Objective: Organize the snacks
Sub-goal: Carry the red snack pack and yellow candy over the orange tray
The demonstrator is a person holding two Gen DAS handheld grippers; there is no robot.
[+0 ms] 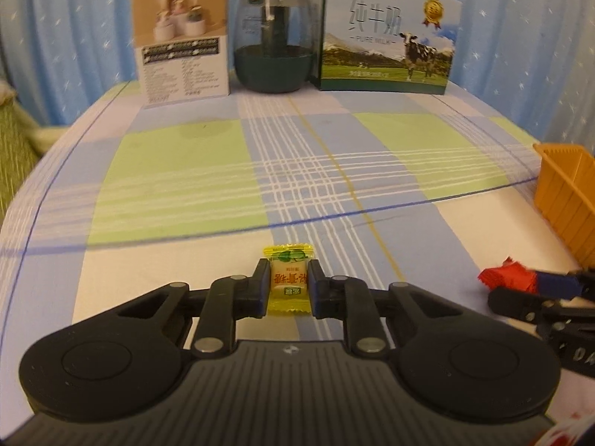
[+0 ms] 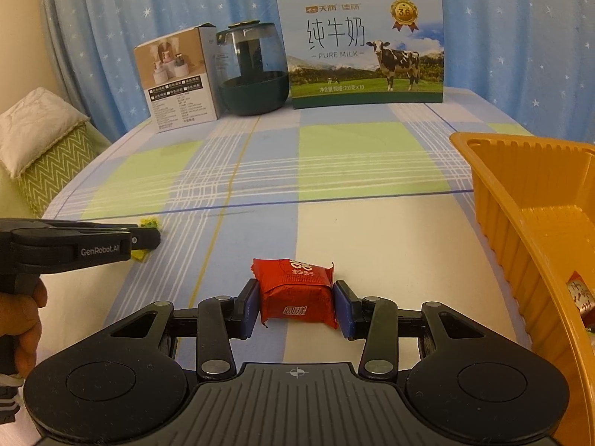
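A yellow wrapped candy (image 1: 289, 284) lies on the checked tablecloth, and the pads of my left gripper (image 1: 288, 265) press on both its sides, shut on it. In the right wrist view that left gripper (image 2: 148, 239) comes in from the left, with bits of the yellow candy (image 2: 148, 222) showing at its tip. My right gripper (image 2: 296, 285) is shut on a red snack packet (image 2: 295, 290) low over the table. The left wrist view shows the right gripper (image 1: 557, 286) at the right edge with the red packet (image 1: 505, 277). An orange tray (image 2: 520, 200) stands right of it.
At the table's back stand a white product box (image 1: 182, 41), a dark glass jar (image 1: 273, 37) and a milk carton box (image 1: 386, 33) before a blue curtain. Another wrapped snack (image 2: 580, 291) lies in the orange tray (image 1: 565, 186). A pillow (image 2: 37, 126) lies off the left edge.
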